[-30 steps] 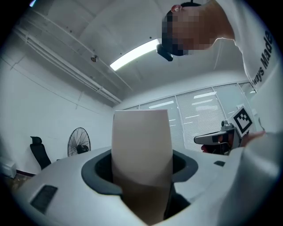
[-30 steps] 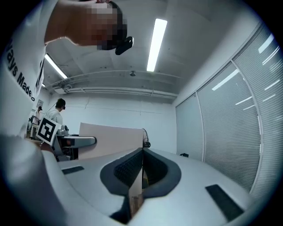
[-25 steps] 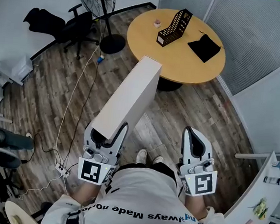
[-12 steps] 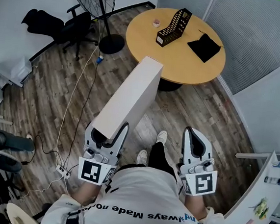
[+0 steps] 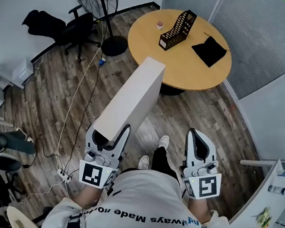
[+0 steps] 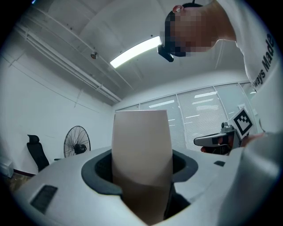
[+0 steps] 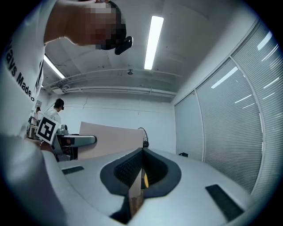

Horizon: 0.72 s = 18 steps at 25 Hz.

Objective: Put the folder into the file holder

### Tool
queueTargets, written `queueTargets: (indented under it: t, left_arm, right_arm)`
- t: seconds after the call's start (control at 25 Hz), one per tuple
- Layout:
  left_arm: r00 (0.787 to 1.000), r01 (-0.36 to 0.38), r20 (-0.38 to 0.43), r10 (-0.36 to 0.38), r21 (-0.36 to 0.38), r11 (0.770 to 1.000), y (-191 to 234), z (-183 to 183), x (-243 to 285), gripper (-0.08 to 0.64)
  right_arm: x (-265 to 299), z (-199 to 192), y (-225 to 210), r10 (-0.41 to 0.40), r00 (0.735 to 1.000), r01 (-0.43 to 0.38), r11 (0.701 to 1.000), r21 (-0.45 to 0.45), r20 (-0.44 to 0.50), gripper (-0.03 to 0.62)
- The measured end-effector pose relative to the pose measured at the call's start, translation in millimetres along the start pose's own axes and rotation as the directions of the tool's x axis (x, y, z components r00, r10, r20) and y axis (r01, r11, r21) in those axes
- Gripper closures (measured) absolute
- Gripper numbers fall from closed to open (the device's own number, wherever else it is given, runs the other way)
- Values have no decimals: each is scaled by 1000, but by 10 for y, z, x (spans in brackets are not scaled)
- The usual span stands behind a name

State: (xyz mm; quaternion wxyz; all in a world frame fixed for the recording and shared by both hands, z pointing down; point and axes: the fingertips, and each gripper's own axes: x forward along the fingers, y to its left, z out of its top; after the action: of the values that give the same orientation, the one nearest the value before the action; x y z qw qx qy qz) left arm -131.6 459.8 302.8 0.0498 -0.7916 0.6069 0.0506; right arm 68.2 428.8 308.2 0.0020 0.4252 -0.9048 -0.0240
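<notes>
A long beige folder (image 5: 131,100) stands up from my left gripper (image 5: 111,135), which is shut on its lower end; in the left gripper view the folder (image 6: 140,159) fills the space between the jaws. The right gripper (image 5: 200,141) is held close to my body with its jaws together and nothing in them; the right gripper view shows the folder (image 7: 110,140) off to the left. A black perforated file holder (image 5: 178,28) stands on the round wooden table (image 5: 187,65) ahead, far from both grippers.
A black pouch (image 5: 209,48) and a small pink object (image 5: 160,24) lie on the table. A standing fan (image 5: 100,6), an office chair (image 5: 73,26) and floor cables (image 5: 75,109) are to the left. White shelving (image 5: 267,198) lines the right wall.
The grippers and folder hold their place. The person's foot has stepped forward and the table has shifted slightly in the head view.
</notes>
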Motion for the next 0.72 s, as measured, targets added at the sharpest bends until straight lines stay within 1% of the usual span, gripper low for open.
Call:
queueTargets:
  t: [0.44, 0.72]
  left_arm:
    - [1000, 9, -3, -9, -2, 1000, -20, -75, 601, 270]
    - [1000, 13, -7, -13, 5, 1000, 59, -60, 1015, 270]
  right_arm:
    - [344, -12, -500, -3, 1000, 3, 1000, 3, 10, 569]
    - [637, 20, -783, 0, 1000, 0, 1000, 4, 7, 569]
